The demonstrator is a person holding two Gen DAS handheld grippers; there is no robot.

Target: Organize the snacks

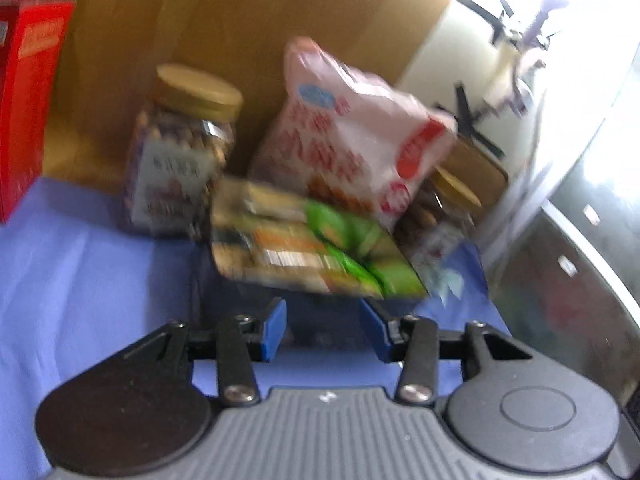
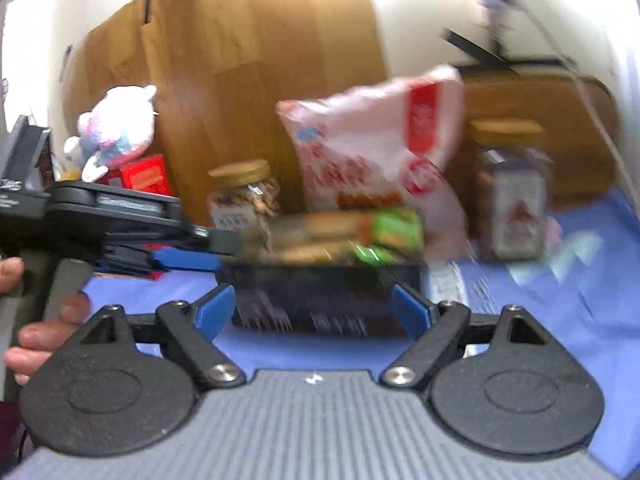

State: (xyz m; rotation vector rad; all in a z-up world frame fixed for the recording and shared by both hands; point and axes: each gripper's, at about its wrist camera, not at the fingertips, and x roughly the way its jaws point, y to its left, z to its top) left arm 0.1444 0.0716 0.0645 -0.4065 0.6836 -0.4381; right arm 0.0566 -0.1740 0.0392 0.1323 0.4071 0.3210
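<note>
A: Blue cloth (image 1: 72,264) over the desk, wood-grain panel (image 1: 240,20) standing behind, white wall off to the right.

B: Same from the right wrist view: wooden board (image 2: 260,40), blue cover, plush toy (image 2: 116,132) perched on a red box (image 2: 146,178) far left.

A: Snacks grouped at the panel's foot. Gold-lidded jar (image 1: 180,152) on the left, pink-and-white snack bag (image 1: 352,132) leaning upright in the middle, second gold-lidded jar (image 1: 444,216) tucked behind it on the right. Green-and-tan biscuit packet (image 1: 312,244) lying across a dark box (image 2: 328,300) in front.

B: Writing?

A: Red characters on the bag, a white label on each jar, all too smeared to read. Tall red carton (image 1: 28,92) at the left edge, print blurred too.

B: Tongs?

A: Left tongs (image 1: 324,332) apart, nothing pinched, just short of the packet. Right tongs (image 2: 316,312) spread either side of the dark box; contact with the pads impossible to tell. Fingers (image 2: 44,336) wrapped on the left handle.
</note>
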